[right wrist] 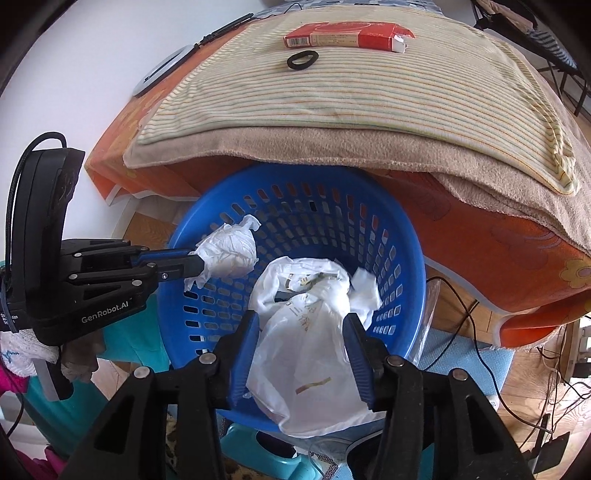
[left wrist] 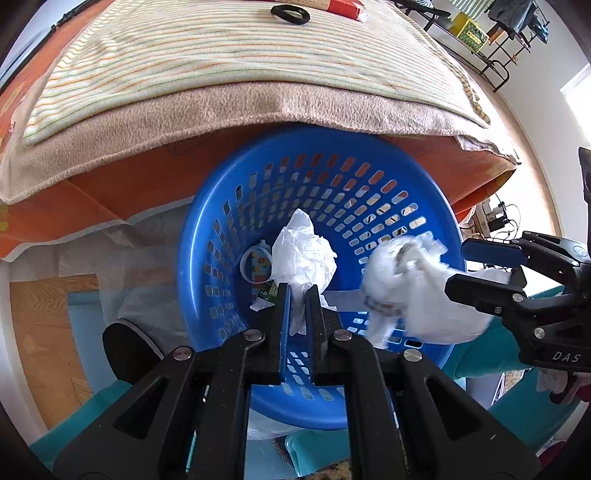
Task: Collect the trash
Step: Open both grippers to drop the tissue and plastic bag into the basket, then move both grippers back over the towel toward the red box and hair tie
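Both wrist views look steeply down into a blue perforated plastic basket [right wrist: 388, 236] that stands on the floor, its far rim tucked under the near edge of a bed [right wrist: 498, 258] draped in orange flowered fabric. The left tongs [left wrist: 298, 286] are pinched shut on a crumpled wad of white paper [left wrist: 306, 254], which hangs over the left part of the basket's opening; in the right wrist view the same wad [right wrist: 231, 254] sits at the tips of the tongs [right wrist: 201, 266]. The right tongs [right wrist: 301, 325] stand partly open, no earlier view being given; a white plastic bag [right wrist: 306, 354] with some scraps inside lies between the blue pads [right wrist: 245, 354], over the near rim of the basket, and whether the pads press on it cannot be told. In the left wrist view this bag [left wrist: 417, 291] appears blurred at the right. At the basket's bottom lie a small round printed lid [left wrist: 255, 264] and a scrap of packaging. On the bed, a striped cloth [right wrist: 351, 88] over a tan blanket [right wrist: 295, 147] carries a red carton [right wrist: 347, 34] and a black hair tie [right wrist: 303, 60], both well apart from the basket.
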{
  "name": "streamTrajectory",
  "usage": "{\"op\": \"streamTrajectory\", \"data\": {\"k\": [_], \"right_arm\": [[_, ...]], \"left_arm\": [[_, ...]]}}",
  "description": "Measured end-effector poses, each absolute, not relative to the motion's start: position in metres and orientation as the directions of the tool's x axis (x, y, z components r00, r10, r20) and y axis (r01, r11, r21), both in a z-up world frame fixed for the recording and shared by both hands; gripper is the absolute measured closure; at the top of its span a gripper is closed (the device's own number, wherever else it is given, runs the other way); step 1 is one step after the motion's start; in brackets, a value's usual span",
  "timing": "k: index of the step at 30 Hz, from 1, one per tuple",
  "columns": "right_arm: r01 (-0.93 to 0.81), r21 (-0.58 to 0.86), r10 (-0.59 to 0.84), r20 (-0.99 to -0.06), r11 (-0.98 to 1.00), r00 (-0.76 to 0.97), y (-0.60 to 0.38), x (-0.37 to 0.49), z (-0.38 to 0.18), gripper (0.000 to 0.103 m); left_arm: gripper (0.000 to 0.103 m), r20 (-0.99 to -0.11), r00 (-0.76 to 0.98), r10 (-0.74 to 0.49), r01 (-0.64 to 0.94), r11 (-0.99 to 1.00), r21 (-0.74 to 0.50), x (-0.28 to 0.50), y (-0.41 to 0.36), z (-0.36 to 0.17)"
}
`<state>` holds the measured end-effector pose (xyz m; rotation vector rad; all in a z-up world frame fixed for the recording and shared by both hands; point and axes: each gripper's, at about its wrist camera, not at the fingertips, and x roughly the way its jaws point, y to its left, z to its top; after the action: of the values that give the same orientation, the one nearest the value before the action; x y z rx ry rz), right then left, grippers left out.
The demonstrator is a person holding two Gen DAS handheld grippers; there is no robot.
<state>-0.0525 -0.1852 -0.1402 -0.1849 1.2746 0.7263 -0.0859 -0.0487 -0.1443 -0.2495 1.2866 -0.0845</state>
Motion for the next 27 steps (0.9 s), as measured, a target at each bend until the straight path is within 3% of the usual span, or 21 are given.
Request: {"op": "streamTrajectory", "data": {"k": [3,5,7,17,27], "right_arm": [[-0.584,0.253,0.385,-0.916,0.772,0.111,-0.185,-0.052,-0.140,0.043],[-0.584,0.249,0.381,-0.917,0.772,0.114,-0.185,-0.052,-0.140,0.042],[-0.586,0.244,0.378,-0.918,0.773,0.117,-0.185,-0.053,-0.140,0.040],[-0.594,0.217,0.370,-0.917,0.775,0.148,-0.185,-0.055,-0.136,0.027],[-0.604,0.242,0.416,-0.894,0.759,0.165,-0.187,-0.054,-0.121,0.026]], "left_arm": [[0.091,-0.941,0.272,-0.199,-0.082,0.970,-0.228,-0.086,-0.048,-0.147],[0.075,-0.941,0.276,-0.193,-0.086,0.971,-0.225,-0.086,-0.048,-0.146],[0.067,-0.940,0.286,-0.188,-0.093,0.970,-0.223,-0.086,-0.047,-0.145],[0.066,-0.941,0.292,-0.173,-0.112,0.971,-0.213,-0.084,-0.044,-0.142],[0.066,-0.926,0.338,-0.168,-0.132,0.966,-0.224,-0.078,-0.035,-0.122]]}}
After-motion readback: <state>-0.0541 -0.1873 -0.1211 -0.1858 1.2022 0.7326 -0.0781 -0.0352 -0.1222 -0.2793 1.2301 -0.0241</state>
